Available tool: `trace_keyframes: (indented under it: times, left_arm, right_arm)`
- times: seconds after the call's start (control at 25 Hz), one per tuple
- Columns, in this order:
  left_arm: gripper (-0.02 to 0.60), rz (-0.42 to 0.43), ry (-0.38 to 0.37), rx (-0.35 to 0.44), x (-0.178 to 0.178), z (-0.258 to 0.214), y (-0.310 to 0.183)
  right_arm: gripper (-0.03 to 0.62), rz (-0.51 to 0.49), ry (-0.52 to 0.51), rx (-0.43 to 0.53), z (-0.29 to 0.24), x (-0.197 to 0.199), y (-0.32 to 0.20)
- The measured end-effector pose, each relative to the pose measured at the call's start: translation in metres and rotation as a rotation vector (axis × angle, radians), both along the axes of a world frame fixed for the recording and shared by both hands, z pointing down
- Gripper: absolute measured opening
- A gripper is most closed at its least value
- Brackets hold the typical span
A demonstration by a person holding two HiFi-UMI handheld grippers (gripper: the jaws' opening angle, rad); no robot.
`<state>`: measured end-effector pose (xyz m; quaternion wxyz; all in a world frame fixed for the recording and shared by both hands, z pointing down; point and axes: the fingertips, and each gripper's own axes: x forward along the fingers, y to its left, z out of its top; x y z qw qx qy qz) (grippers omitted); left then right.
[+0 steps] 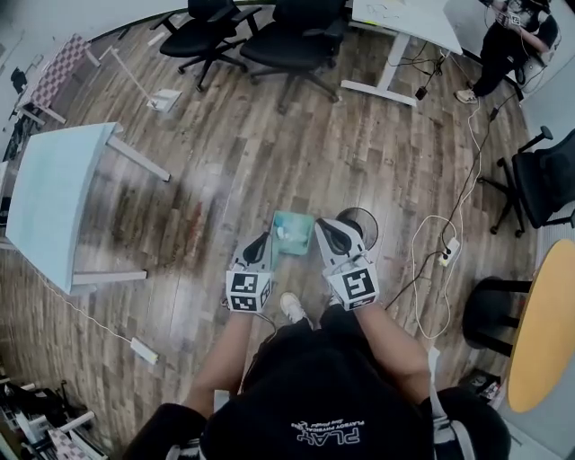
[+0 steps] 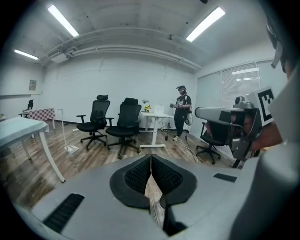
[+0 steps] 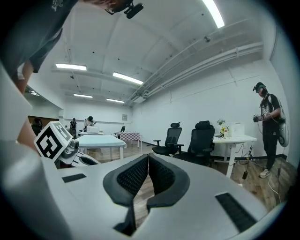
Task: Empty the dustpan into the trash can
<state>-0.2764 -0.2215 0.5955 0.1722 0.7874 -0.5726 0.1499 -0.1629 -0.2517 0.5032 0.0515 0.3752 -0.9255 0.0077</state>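
Head view, from above. A wood-plank floor [image 1: 269, 153] carries a pale blue table [image 1: 49, 202] at left, two black office chairs [image 1: 287, 40] and a white desk [image 1: 404, 22] at the far side, and a round yellow table [image 1: 544, 323] at right. A white cable [image 1: 431, 234] runs to a power strip [image 1: 447, 253]. The dark round trash can [image 1: 367, 220] stands just beside the teal dustpan [image 1: 292, 229], which lies on the floor ahead of the person's white shoe [image 1: 292, 307]. The right gripper [image 1: 328, 228] overlaps can and pan; the left gripper [image 1: 260, 243] is just left of the pan. No handle shows on the pan, so its long axis cannot be told. Both grippers' jaws are together and empty.
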Motion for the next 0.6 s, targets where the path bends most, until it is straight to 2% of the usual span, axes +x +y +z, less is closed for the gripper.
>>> trace_keyframes:
  times: [0.24,0.32,0.48,0.6]
  left_arm:
    - [0.025,0.028,-0.01,-0.074,0.007,0.035,-0.006]
    - [0.025,0.045,-0.045,-0.107,0.01,0.053,-0.007]
    - [0.025,0.0,-0.139,-0.196,-0.003,0.099,-0.008]
    - [0.026,0.008,-0.169,-0.254,-0.005,0.117,-0.002]
  right_arm:
    - [0.023,0.02,0.039,-0.055,0.034,0.013,-0.006]
    - [0.023,0.023,0.052,-0.077,0.049,0.016,-0.006]
    - [0.024,0.034,0.066,-0.117,0.084,0.018,-0.007]
    - [0.023,0.032,0.083,-0.136,0.104,0.016,-0.002]
